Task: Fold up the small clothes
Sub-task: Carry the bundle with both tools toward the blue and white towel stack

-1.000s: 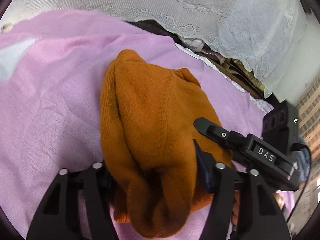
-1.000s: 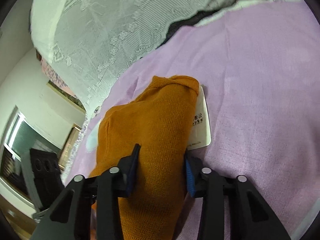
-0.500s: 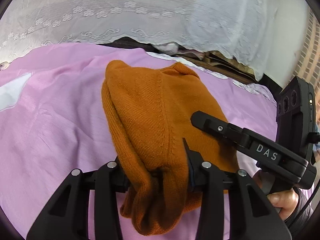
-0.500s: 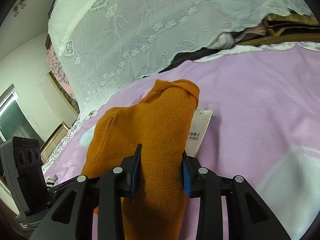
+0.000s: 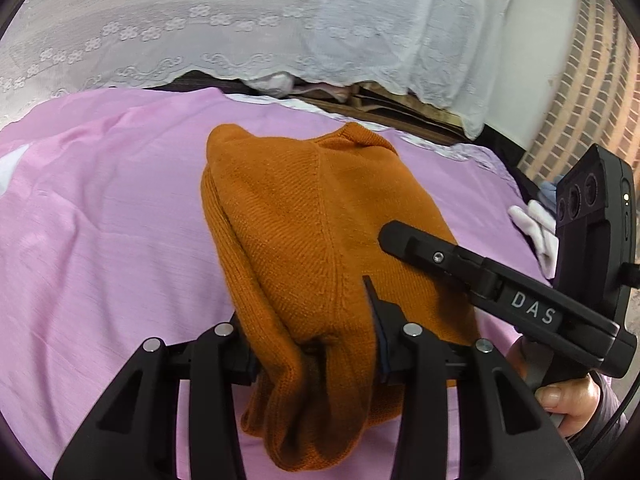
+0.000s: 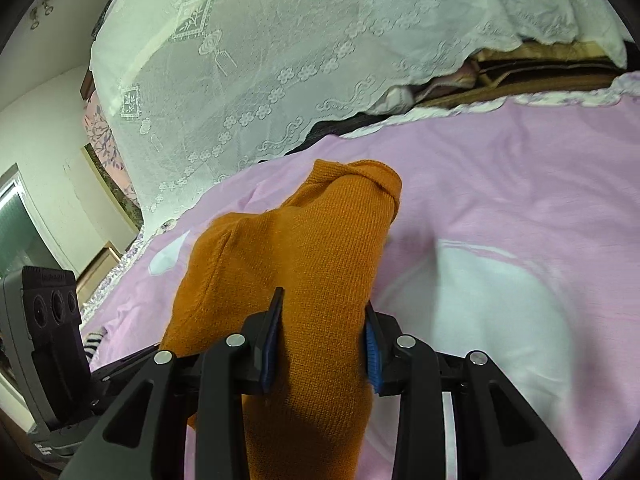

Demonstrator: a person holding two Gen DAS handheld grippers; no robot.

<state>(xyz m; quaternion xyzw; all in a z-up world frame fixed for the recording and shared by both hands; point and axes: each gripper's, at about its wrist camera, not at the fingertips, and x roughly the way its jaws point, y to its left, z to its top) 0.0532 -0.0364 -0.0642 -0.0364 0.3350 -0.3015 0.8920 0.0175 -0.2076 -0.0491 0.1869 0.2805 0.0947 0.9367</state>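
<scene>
An orange knit garment (image 5: pixel 320 240) is bunched and held up over a pink sheet (image 5: pixel 100 240). My left gripper (image 5: pixel 310 332) is shut on its near edge, folds hanging below the fingers. My right gripper (image 6: pixel 322 340) is shut on another part of the same garment (image 6: pixel 312 248). The right gripper's body also shows in the left wrist view (image 5: pixel 500 292), lying against the garment's right side. The left gripper's body shows at the lower left of the right wrist view (image 6: pixel 48 320).
The pink sheet (image 6: pixel 500 180) covers the bed, with white patches (image 6: pixel 500 300) on it. A white lace cover (image 5: pixel 280 20) hangs behind. A brick wall (image 5: pixel 580 100) stands at the right. Small white cloth (image 5: pixel 536 224) lies at the bed's right edge.
Both grippers have lifted and tilted with the garment still clamped. The white paper tag beside the garment in the right wrist view is now out of sight.
</scene>
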